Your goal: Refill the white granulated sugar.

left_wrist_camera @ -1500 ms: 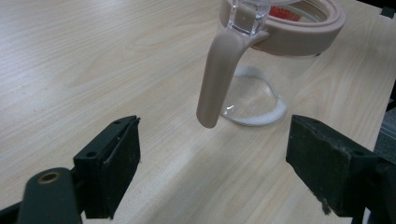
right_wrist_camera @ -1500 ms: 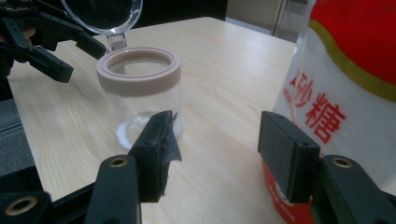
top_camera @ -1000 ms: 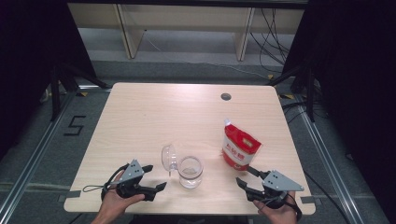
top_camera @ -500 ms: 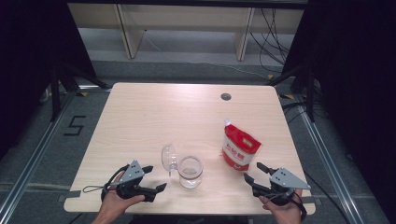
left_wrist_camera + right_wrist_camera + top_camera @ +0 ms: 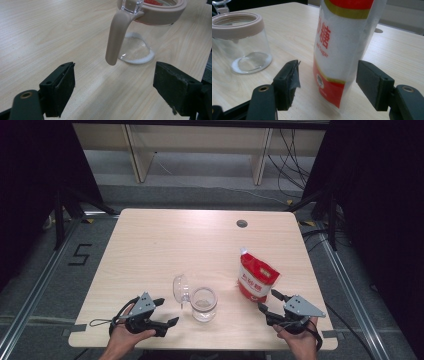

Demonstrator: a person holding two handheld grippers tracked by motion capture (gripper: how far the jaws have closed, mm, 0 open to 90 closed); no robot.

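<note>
Right tongs [image 5: 274,303], open, have drawn back slightly toward the surface's [image 5: 165,240] near right corner, bracketing the sugar bag [image 5: 256,278] ungripped; left tongs [image 5: 163,311] open, facing the jar [image 5: 204,303].

Evenly lit table [image 5: 165,250], dark surroundings, soft shadows, close gripper views slightly blurred

On my desk [image 5: 150,250] the jar [image 5: 204,303] stands left of the bag [image 5: 256,279]; my left claw [image 5: 162,312] sits left of the jar, my right claw [image 5: 270,302] before the bag.
</note>
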